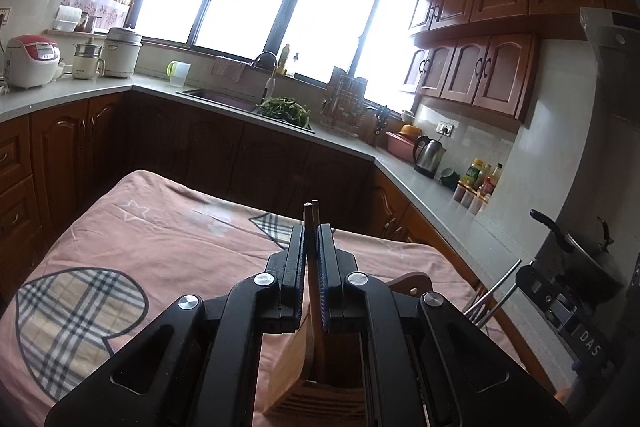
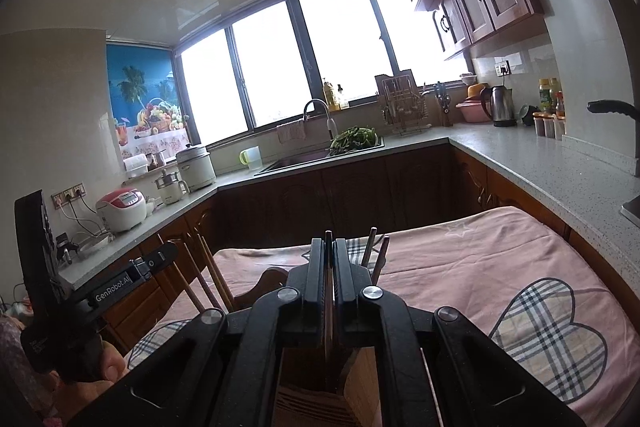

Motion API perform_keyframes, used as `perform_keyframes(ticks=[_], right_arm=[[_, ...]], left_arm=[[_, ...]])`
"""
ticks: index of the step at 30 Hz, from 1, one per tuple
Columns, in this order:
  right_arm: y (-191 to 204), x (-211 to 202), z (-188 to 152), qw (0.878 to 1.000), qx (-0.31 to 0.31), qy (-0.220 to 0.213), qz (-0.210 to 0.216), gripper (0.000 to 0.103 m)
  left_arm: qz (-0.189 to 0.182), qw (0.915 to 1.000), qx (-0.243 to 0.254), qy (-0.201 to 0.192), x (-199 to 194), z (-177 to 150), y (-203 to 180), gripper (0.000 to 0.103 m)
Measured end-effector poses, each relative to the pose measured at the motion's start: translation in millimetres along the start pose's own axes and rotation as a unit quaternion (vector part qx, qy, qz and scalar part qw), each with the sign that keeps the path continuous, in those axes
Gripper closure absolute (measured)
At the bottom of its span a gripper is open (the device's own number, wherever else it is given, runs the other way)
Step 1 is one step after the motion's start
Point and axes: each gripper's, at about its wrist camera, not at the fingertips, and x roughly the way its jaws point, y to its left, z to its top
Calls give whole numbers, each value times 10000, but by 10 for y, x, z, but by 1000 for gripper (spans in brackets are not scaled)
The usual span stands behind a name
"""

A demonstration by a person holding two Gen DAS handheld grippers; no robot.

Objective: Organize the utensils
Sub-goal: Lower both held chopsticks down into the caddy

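Wooden chopsticks (image 1: 311,227) stand upright, pinched in left claw (image 1: 311,239).

A table draped in a pink cloth (image 1: 168,251) with plaid hearts carries a wooden utensil holder (image 1: 298,379).

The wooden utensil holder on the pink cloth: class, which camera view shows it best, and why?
The left wrist view: the slatted wooden utensil holder shows a side wall, its open top and metal utensils standing at its right. The right wrist view shows the holder mostly hidden behind the right hand-held gripper.
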Motion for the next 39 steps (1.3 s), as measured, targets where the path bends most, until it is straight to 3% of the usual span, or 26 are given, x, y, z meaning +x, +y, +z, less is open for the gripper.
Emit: perform_keyframes(ticks=[9, 39], right_arm=[[-161, 33, 40, 9996, 255, 135, -54, 99], [-221, 140, 67, 9987, 310, 382, 123, 97]], left_arm=[[58, 9993, 3, 376, 129, -5, -14, 97], [150, 9979, 177, 608, 117, 18, -62, 96]])
